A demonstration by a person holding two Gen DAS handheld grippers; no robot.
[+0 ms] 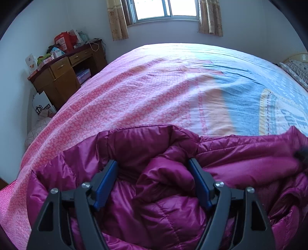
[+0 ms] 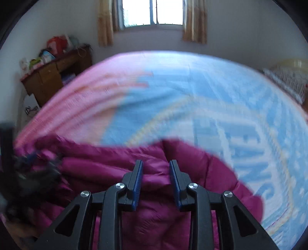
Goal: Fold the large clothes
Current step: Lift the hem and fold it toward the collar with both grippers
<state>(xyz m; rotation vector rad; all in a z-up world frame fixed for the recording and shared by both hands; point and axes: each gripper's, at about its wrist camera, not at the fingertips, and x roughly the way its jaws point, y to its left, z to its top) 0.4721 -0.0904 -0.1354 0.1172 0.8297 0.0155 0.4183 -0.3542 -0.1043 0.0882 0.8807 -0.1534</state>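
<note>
A magenta quilted puffer jacket (image 1: pixel 163 202) lies crumpled on the near edge of the bed. My left gripper (image 1: pixel 153 165) hovers low over it, jaws wide apart, and a puffy fold bulges up between the blue pads (image 1: pixel 105 184) without being pinched. In the blurred right wrist view the same jacket (image 2: pixel 107 163) spreads below my right gripper (image 2: pixel 156 165). Its jaws stand a narrow gap apart with nothing clamped between them. Dark fur trim (image 2: pixel 28 173) lies bunched at the jacket's left end, and shows at the right edge in the left wrist view (image 1: pixel 301 153).
The bed (image 1: pixel 144 86) has a pink and blue patterned sheet and stretches away toward a curtained window (image 1: pixel 165 9). A cluttered wooden desk (image 1: pixel 63 73) stands at the far left with a white bag (image 1: pixel 42 103) below it. A pillow (image 1: pixel 296 71) lies far right.
</note>
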